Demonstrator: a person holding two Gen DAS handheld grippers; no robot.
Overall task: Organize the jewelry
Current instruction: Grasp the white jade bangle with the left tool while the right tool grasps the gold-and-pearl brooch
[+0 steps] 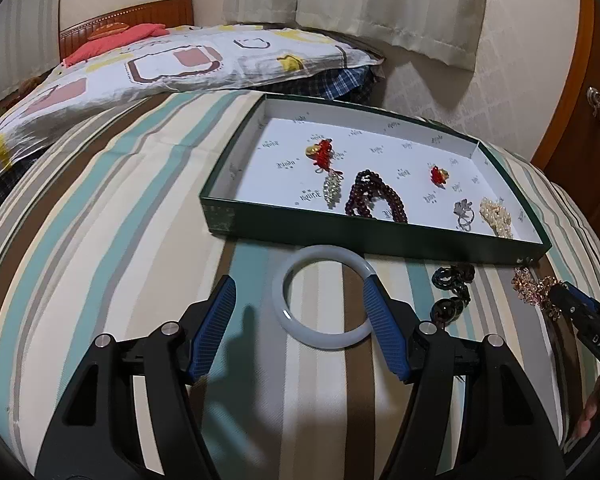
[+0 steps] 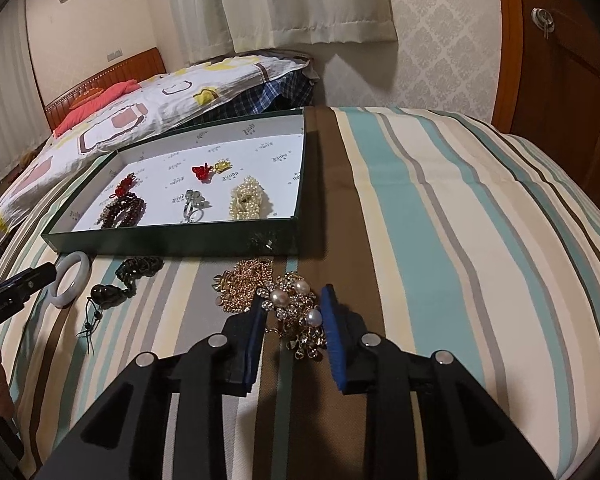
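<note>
right gripper [image 2: 292,312] is clamped on the rhinestone-and-pearl necklace [image 2: 296,304], gold chain [image 2: 240,288] spilling beside it. left gripper [image 1: 300,300] hangs released, one finger inside the pale jade bangle [image 1: 320,300]. both lie on the striped bedspread [image 2: 440,240] along the near edge of the green tray [image 1: 380,240]
</note>
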